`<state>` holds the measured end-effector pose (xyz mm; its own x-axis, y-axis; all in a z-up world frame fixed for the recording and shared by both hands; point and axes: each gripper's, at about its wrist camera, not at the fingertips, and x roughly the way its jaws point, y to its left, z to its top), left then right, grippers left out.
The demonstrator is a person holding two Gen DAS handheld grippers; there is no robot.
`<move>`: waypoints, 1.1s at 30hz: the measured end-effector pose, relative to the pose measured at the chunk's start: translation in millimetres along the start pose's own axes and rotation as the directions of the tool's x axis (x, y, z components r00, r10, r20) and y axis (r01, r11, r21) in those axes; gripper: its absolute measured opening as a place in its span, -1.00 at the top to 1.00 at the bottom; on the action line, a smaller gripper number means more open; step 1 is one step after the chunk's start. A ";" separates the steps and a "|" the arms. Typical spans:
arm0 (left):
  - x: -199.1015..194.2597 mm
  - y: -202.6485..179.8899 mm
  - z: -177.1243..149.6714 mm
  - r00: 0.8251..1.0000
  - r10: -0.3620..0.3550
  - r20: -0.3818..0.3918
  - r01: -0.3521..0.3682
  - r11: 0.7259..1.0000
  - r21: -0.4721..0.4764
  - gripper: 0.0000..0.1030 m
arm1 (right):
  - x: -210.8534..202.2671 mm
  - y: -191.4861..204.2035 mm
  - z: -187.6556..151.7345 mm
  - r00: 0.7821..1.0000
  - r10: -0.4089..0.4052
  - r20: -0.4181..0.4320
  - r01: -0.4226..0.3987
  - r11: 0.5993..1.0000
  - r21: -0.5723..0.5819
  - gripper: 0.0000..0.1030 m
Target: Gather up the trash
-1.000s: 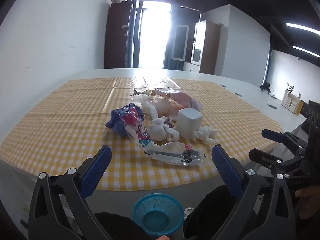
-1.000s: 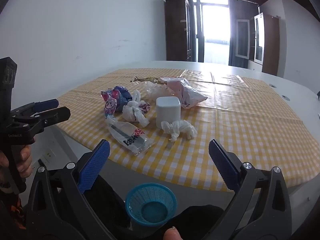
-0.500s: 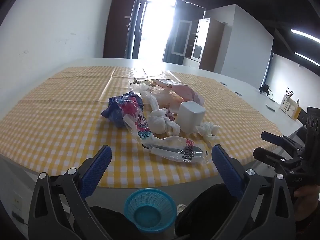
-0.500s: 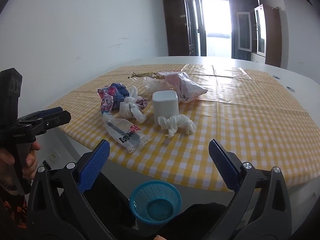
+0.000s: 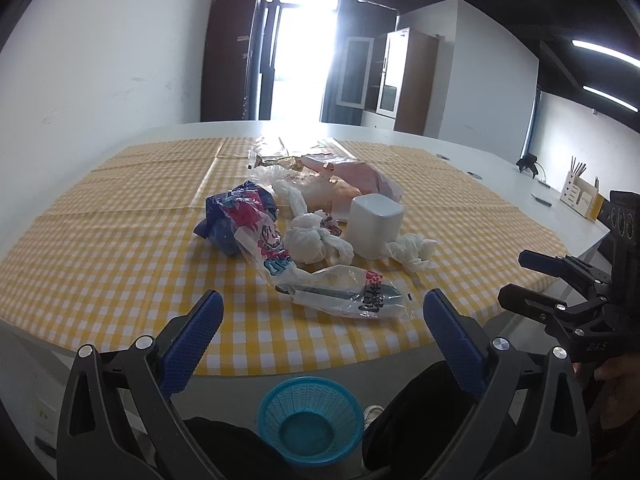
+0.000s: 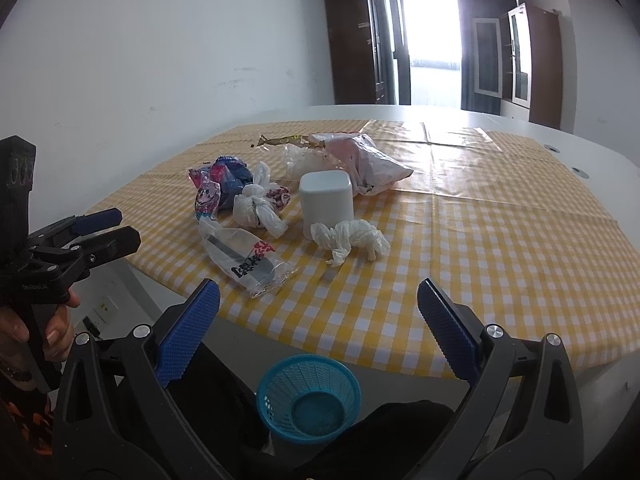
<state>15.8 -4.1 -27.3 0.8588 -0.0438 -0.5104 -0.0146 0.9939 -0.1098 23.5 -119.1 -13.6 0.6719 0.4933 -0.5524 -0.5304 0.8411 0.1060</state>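
Trash lies heaped on the yellow checked tablecloth (image 5: 100, 248): a clear printed wrapper (image 5: 348, 294) nearest the edge, a blue and pink snack bag (image 5: 240, 220), a knotted white plastic bag (image 5: 314, 240), a crumpled tissue (image 5: 412, 250), a white square cup (image 5: 376, 226) and a pink bag (image 5: 360, 178) behind. A small blue mesh basket (image 5: 310, 426) sits low, below the table edge. My left gripper (image 5: 320, 332) is open and short of the clear wrapper (image 6: 250, 258). My right gripper (image 6: 320, 324) is open too, before the tissue (image 6: 352, 238). Neither holds anything.
The table's front edge (image 5: 280, 368) runs just ahead of both grippers. A white wall (image 6: 160, 60) stands at the left, dark cabinets (image 5: 232, 60) and a bright door at the back. A holder with sticks (image 5: 580, 196) stands at the far right of the table.
Both grippers have moved forward and a little higher toward the table; the trash looks larger and closer. Both stay open and the trash has not moved.
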 end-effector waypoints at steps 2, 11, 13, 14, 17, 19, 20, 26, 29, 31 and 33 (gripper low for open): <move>0.1 0.4 0.0 1.000 0.004 0.002 -0.004 1.000 -0.004 -0.89 | 0.4 0.3 -0.5 1.000 -0.003 0.000 0.003 1.000 -0.002 -0.84; 1.7 11.8 0.1 0.999 0.043 0.009 -0.042 0.997 -0.064 -0.89 | 2.0 -0.7 -0.9 1.000 -0.016 0.002 0.016 1.000 -0.002 -0.84; 1.7 15.3 -0.3 0.999 0.044 0.006 -0.043 0.996 -0.082 -0.89 | 2.6 -0.5 -1.3 1.000 -0.018 -0.002 0.018 1.000 -0.005 -0.84; 1.9 16.7 -0.2 0.999 0.042 0.005 -0.041 0.995 -0.088 -0.89 | 3.0 -0.5 -1.4 1.000 -0.017 -0.004 0.017 1.000 -0.006 -0.84; 2.9 19.3 0.4 0.999 0.040 -0.001 -0.039 0.995 -0.096 -0.89 | 4.1 0.1 -1.8 1.000 -0.012 -0.008 0.012 1.000 -0.007 -0.84; 3.0 19.4 0.7 0.999 0.039 -0.001 -0.039 0.995 -0.092 -0.89 | 4.1 0.8 -1.9 1.000 -0.010 -0.009 0.010 1.000 -0.009 -0.84; 3.1 19.4 0.7 0.999 0.037 0.000 -0.037 0.995 -0.088 -0.89 | 4.3 1.1 -2.1 1.000 -0.009 -0.010 0.009 1.000 -0.009 -0.84; 4.3 14.9 -1.0 0.999 0.039 -0.006 -0.039 0.996 -0.077 -0.89 | 3.6 2.1 -2.6 1.000 -0.006 -0.012 0.005 1.000 -0.010 -0.84; 4.9 15.0 -1.3 0.999 0.047 -0.005 -0.048 0.996 -0.079 -0.89 | 3.4 1.9 -2.8 1.000 -0.004 -0.013 0.004 1.000 -0.009 -0.84; 4.7 16.3 -1.5 0.999 0.045 -0.004 -0.046 0.995 -0.087 -0.89 | 3.3 1.6 -2.7 1.000 -0.004 -0.012 0.004 1.000 -0.008 -0.84; 5.7 16.9 -1.8 0.999 0.045 -0.004 -0.045 0.995 -0.089 -0.89 | 3.4 0.5 -2.2 1.000 -0.004 -0.008 0.004 1.000 0.002 -0.84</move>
<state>19.6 12.2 -33.6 0.8552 0.0006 -0.5183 -0.0989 0.9818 -0.1621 24.4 -117.5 -17.3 0.6695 0.4883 -0.5598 -0.5266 0.8435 0.1060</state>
